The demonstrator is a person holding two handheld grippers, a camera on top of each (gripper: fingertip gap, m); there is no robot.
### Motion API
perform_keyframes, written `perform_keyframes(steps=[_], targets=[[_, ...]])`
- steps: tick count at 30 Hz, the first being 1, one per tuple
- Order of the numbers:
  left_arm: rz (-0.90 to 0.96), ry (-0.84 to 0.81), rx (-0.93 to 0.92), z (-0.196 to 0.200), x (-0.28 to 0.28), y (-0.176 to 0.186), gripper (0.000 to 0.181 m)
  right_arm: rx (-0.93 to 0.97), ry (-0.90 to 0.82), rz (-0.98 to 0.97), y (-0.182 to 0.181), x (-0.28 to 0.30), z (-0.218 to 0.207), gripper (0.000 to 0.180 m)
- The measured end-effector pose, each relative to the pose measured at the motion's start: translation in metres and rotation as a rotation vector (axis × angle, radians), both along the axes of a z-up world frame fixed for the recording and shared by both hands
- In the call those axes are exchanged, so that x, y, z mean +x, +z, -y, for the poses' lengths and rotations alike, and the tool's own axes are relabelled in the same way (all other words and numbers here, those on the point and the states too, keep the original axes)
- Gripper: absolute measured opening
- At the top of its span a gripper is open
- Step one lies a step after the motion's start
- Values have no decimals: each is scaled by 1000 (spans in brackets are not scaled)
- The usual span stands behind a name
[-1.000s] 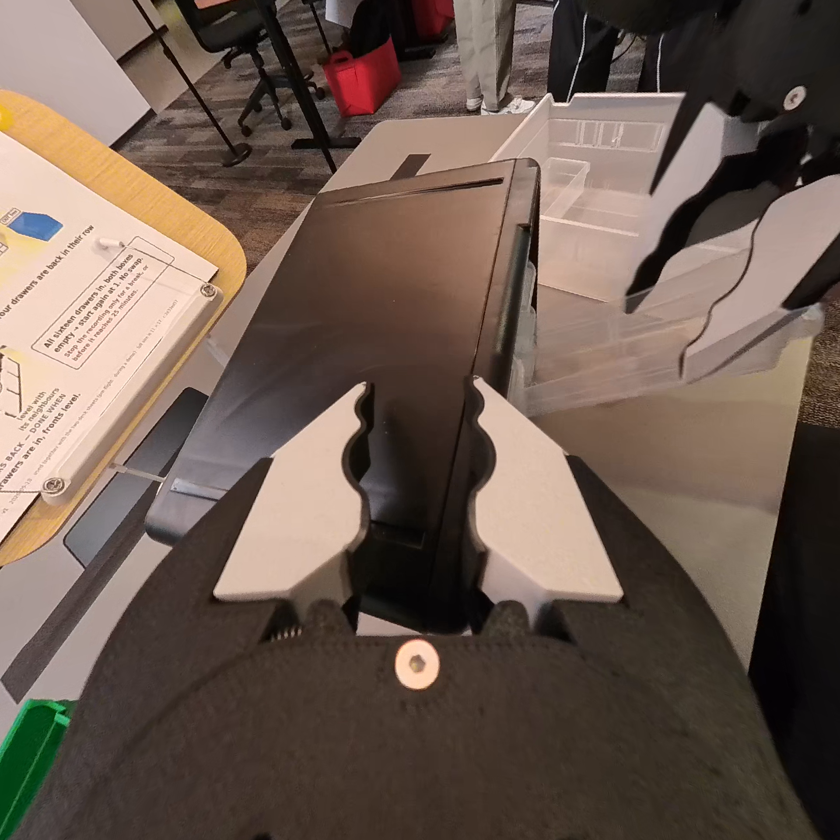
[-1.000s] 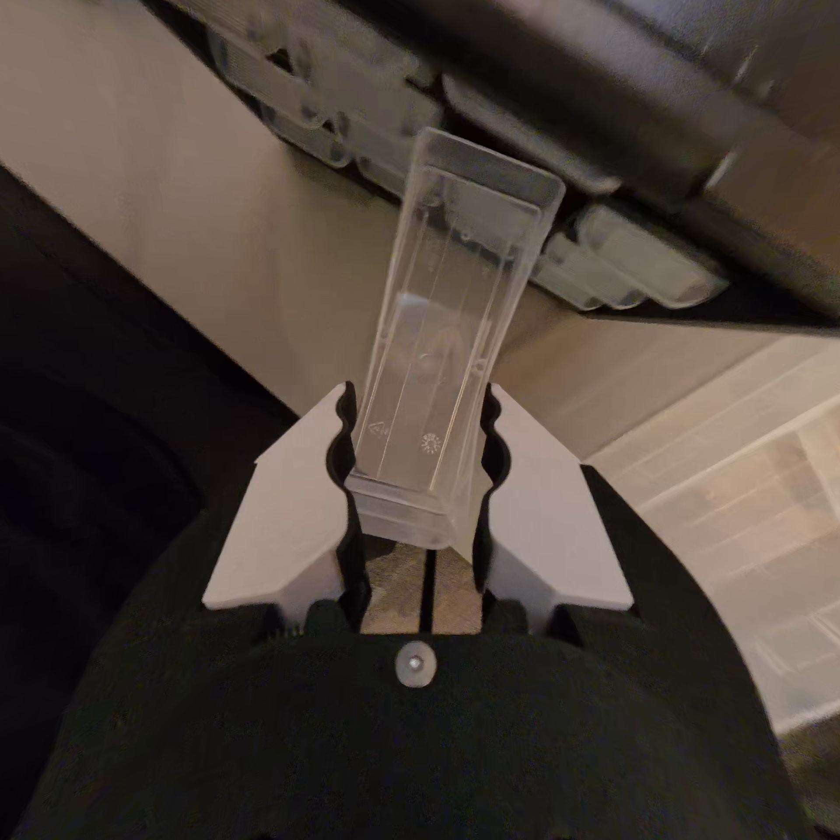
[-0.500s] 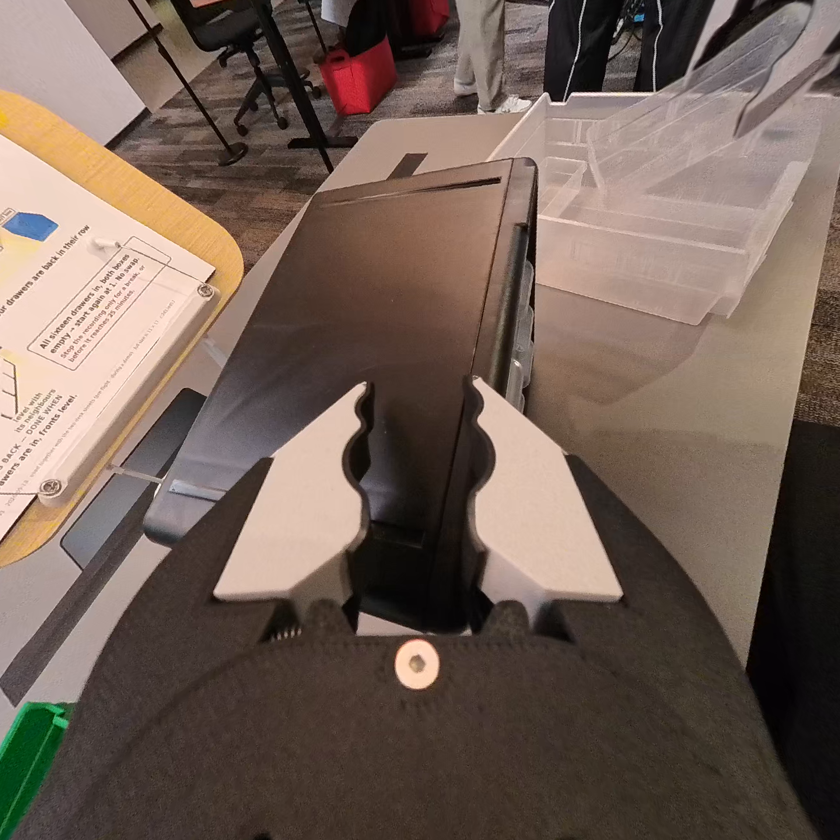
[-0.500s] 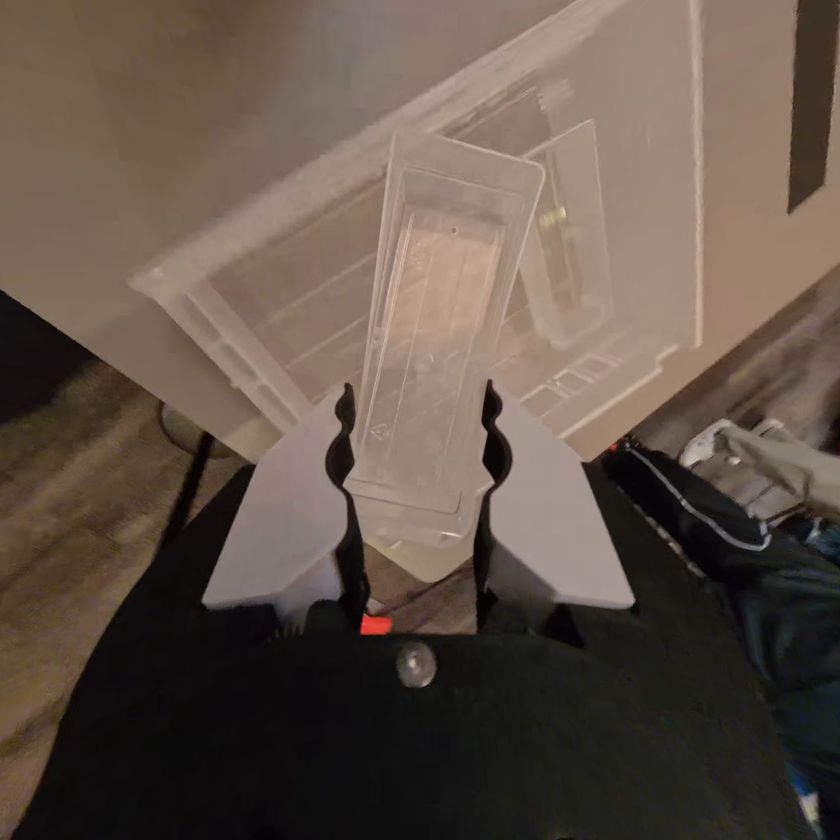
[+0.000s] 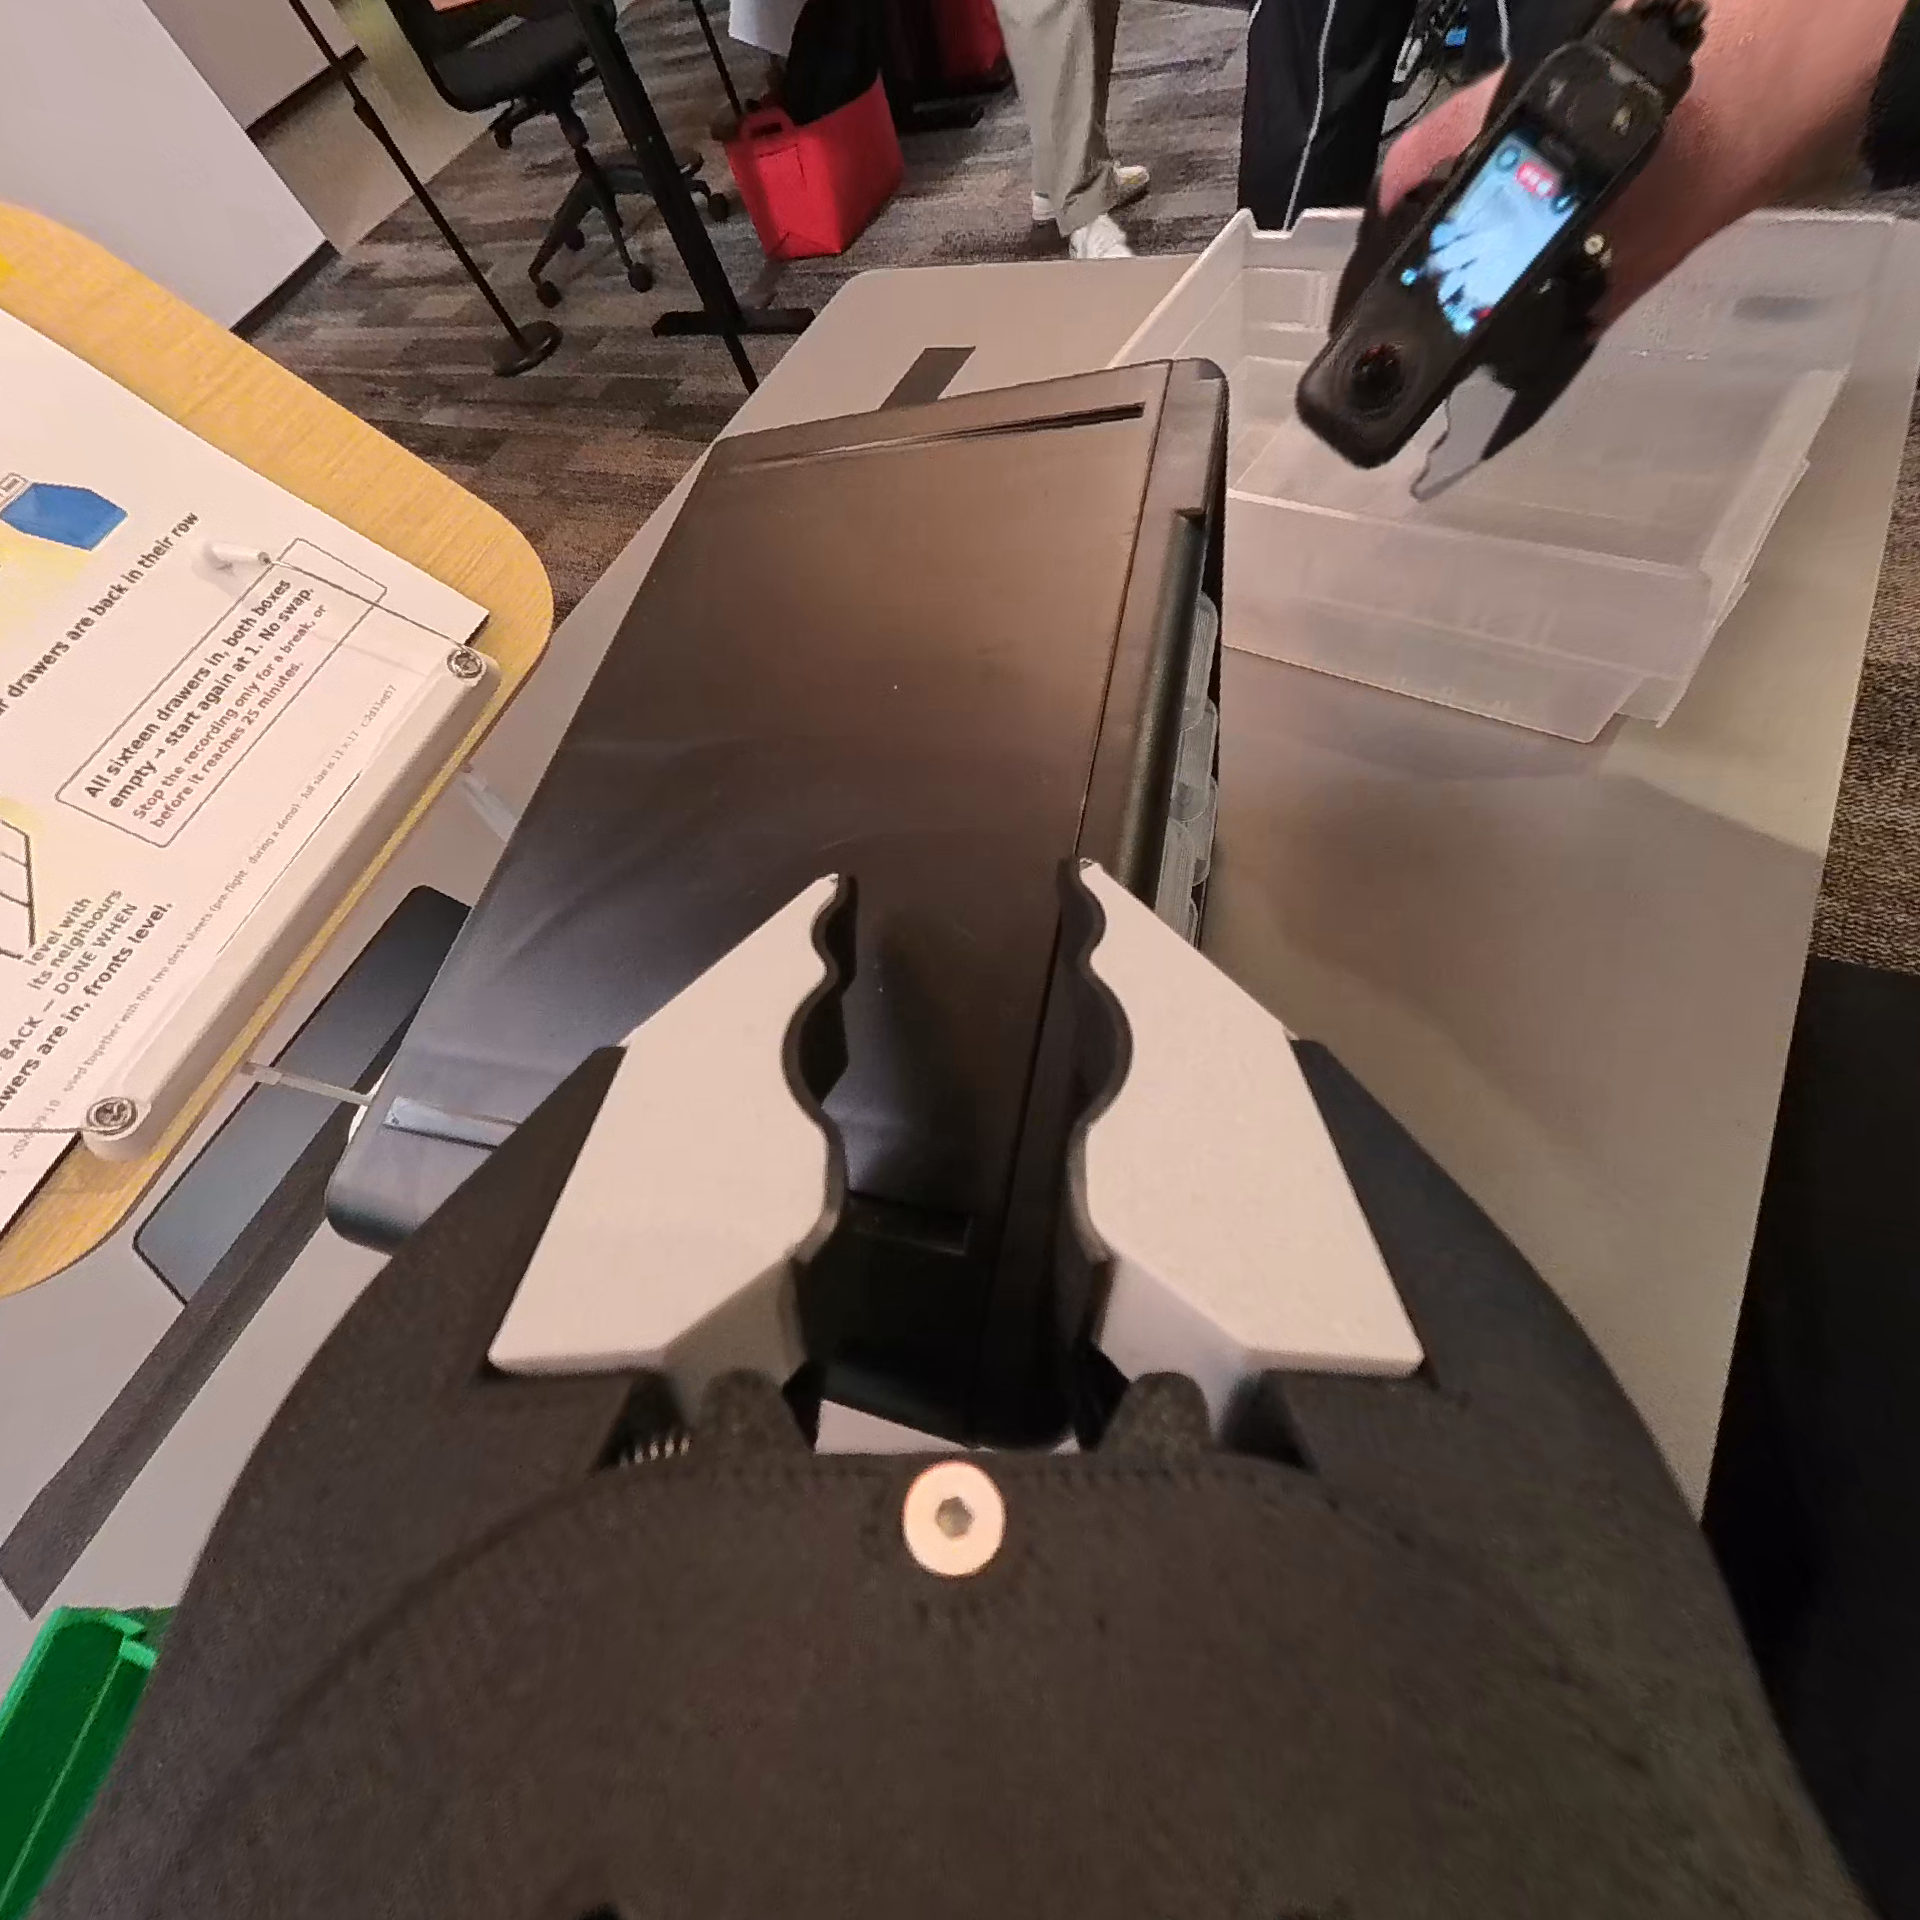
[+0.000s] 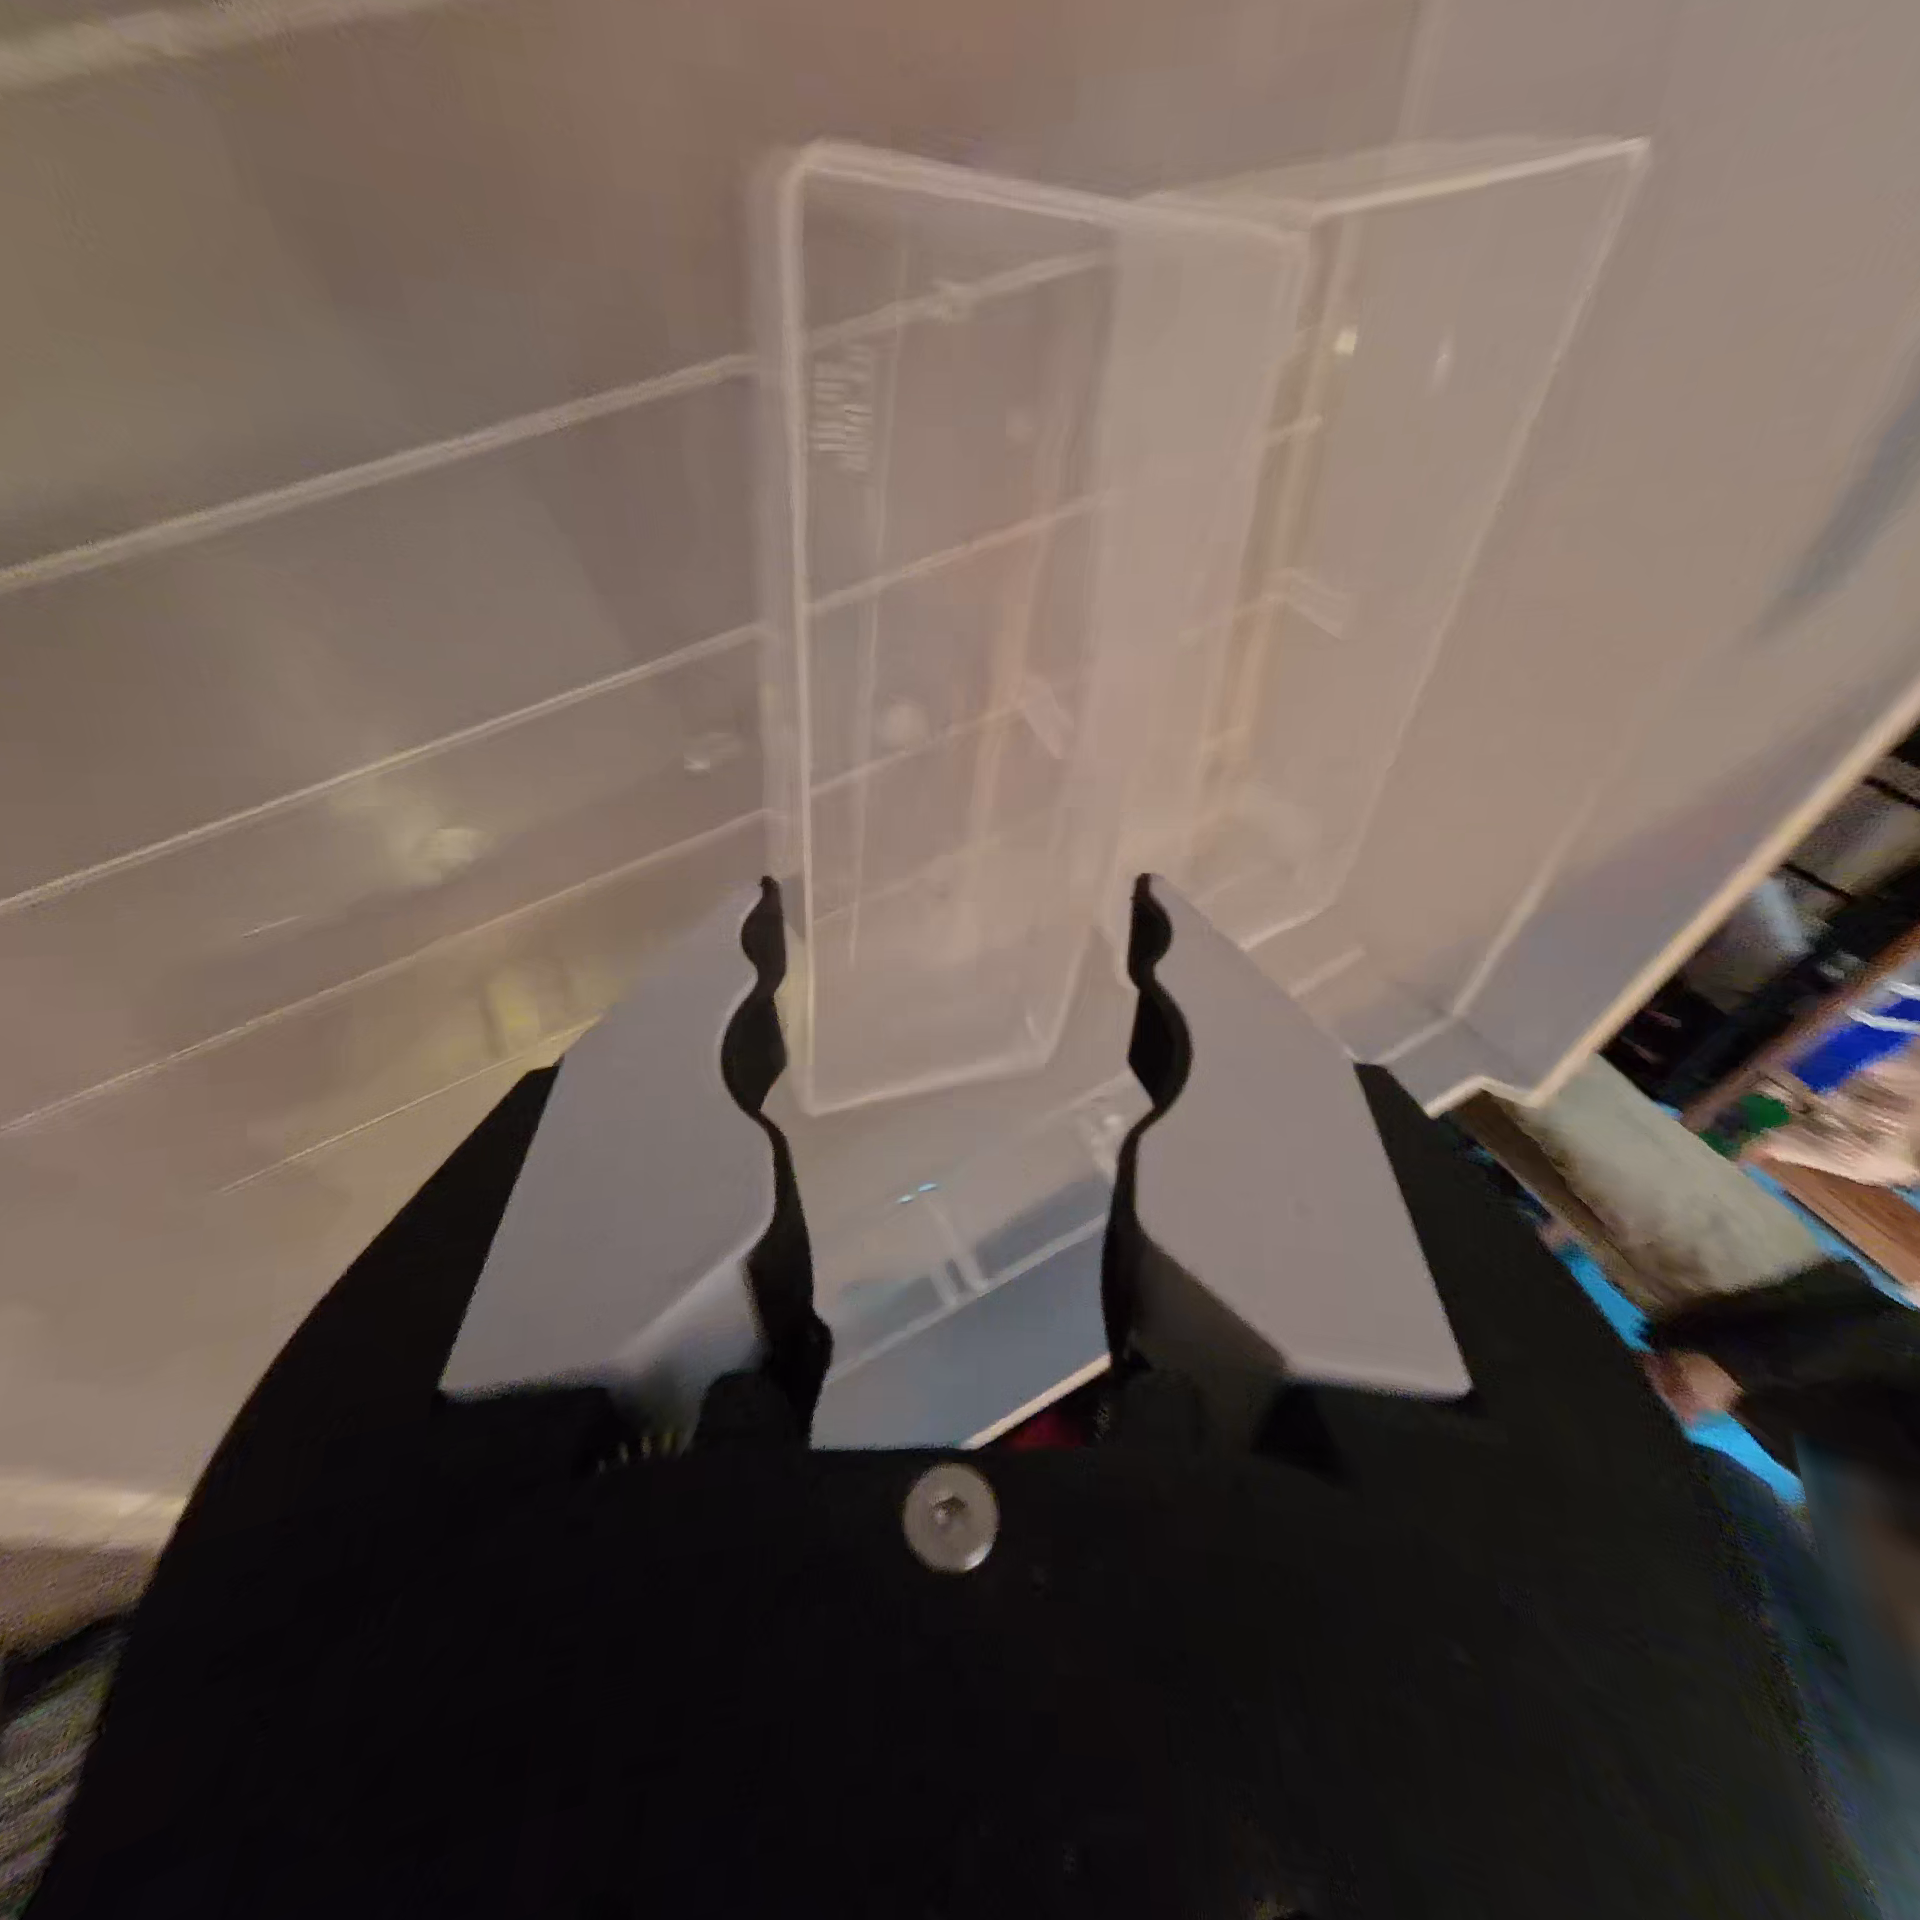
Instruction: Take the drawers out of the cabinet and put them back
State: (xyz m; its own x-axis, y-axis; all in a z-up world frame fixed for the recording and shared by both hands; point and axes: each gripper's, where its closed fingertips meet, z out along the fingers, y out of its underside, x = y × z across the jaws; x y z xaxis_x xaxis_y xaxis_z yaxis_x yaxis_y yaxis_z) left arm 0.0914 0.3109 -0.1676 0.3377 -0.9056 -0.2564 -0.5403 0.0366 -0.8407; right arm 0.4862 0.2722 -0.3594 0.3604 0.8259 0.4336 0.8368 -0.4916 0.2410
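The black cabinet (image 5: 883, 675) lies on the grey table (image 5: 1455, 987), with clear drawer fronts (image 5: 1195, 748) showing along its right side. My left gripper (image 5: 956, 894) is over the cabinet's near end, jaws apart and holding nothing. My right gripper (image 6: 951, 894) is open and empty. A clear drawer (image 6: 935, 623) lies just ahead of it inside the clear bin (image 6: 312, 623), untouched, with a second drawer (image 6: 1351, 520) beside it on the right. In the left wrist view the right gripper (image 5: 1439, 478) hangs over the bin (image 5: 1455, 623) at the far right.
A printed instruction sheet (image 5: 156, 727) lies on a wooden table (image 5: 457, 540) to the left. A green object (image 5: 62, 1714) sits at the lower left. Beyond the table are a red bag (image 5: 810, 177), an office chair (image 5: 540, 62) and people's legs (image 5: 1081, 104).
My right gripper carried the clear drawer from the cabinet to the bin, opened and let it go there. The left gripper has not moved.
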Motion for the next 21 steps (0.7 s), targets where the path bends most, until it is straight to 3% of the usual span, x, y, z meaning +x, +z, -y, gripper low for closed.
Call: perform_keyframes(steps=[4, 8, 11, 13, 16, 18, 21], targets=[[0, -1, 0, 0, 0, 0, 38, 61, -11, 97, 2, 16, -16, 89], [0, -1, 0, 0, 0, 0, 38, 188, -100, 129, 37, 18, -18, 75], [0, -2, 0, 0, 0, 0, 38, 411, -136, -53, 86, -29, -19, 60], [1, -2, -1, 0, 0, 0, 38, 601, -41, -126, 128, -74, -21, 54], [1, -2, -1, 0, 0, 0, 38, 813, 280, -193, 169, -170, -15, 47], [1, -1, 0, 0, 0, 0, 38, 849, 471, -192, 168, -232, -5, 46], [2, -1, 1, 0, 0, 0, 38, 815, 648, -191, 133, -302, 4, 43]])
